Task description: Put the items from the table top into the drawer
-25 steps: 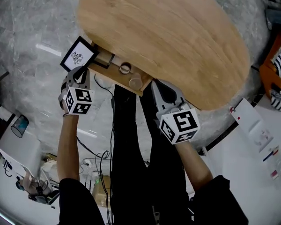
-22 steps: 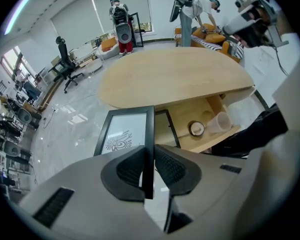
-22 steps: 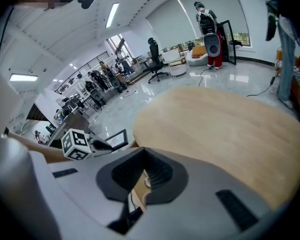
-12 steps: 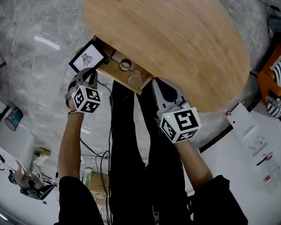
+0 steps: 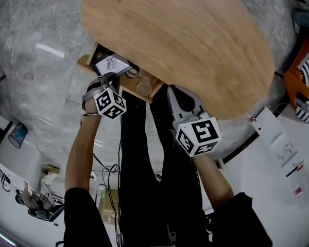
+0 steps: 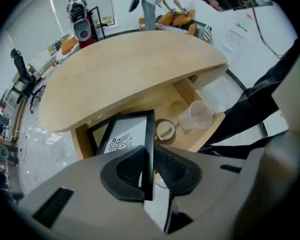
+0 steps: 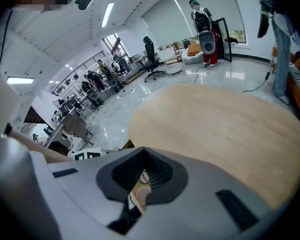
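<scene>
My left tongs [image 6: 149, 171] are clamped on the near edge of the black-framed picture with a white sheet and a dark bird-like print [image 6: 124, 138]. In the left gripper view the thin frame edge runs straight up between the two dark ribbed pads [image 6: 127, 166], which press on it from both sides. The frame leans away from me, its far end inside the left part of the open light-wood drawer [image 6: 182, 96]. I can't tell whether that end rests on the drawer floor.

From the head view the left tongs [image 5: 109, 77] point steeply down at the drawer [image 5: 85, 63], with the picture [image 5: 111, 64] showing just beyond them under the table's rim.

My right tongs [image 7: 140, 171] are together and grip nothing. Through the narrow slit below their tips I only glimpse pale drawer contents. In the head view they [image 5: 171, 92] hang just right of the drawer, near its corner and apart from the left pair.

In the drawer, right of the picture, a small roll of tape with a pale ring [image 6: 165, 129] lies flat. Just beside it a translucent plastic cup [image 6: 196, 115] lies on its side, mouth towards the tape.

The drawer sticks out from under the oval light-wood tabletop [image 5: 185, 35], which stands on a grey marbled floor [image 5: 31, 35].
</scene>
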